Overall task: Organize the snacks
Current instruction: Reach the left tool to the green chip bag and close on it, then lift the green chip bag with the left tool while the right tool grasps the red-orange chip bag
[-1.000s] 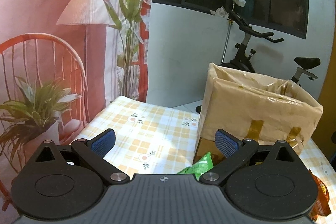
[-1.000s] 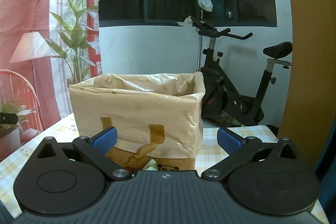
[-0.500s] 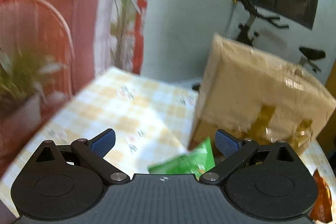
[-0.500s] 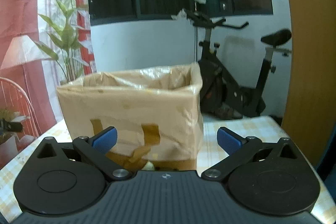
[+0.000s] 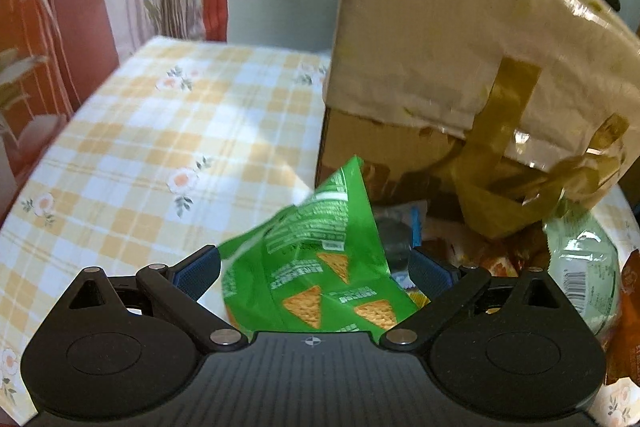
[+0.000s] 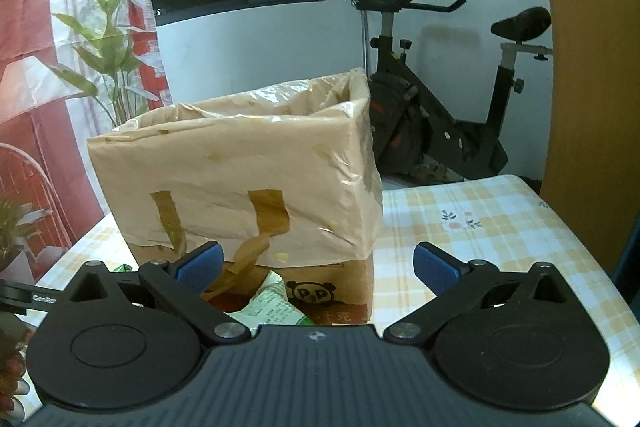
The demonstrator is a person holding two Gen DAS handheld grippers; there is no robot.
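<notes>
A green chip bag (image 5: 320,267) with printed triangle chips stands on the table in front of a cardboard box (image 5: 460,67) lined with a tan plastic bag. My left gripper (image 5: 314,271) is open, its blue pads on either side of the green bag without touching it. More snack packs (image 5: 580,267) lie at the box's foot to the right. My right gripper (image 6: 316,265) is open and empty, facing the same box (image 6: 240,179) from higher up; a pale green pack (image 6: 272,303) shows below it.
The table has a yellow checked cloth (image 5: 140,147). An exercise bike (image 6: 440,99) stands behind the box. A red curtain and a plant (image 6: 100,39) are at the left. A wooden panel (image 6: 592,47) is at the right.
My left gripper has tilted down and moved forward, so the green bag now sits between its open fingers. My right gripper has risen slightly and tilted down toward the box.
</notes>
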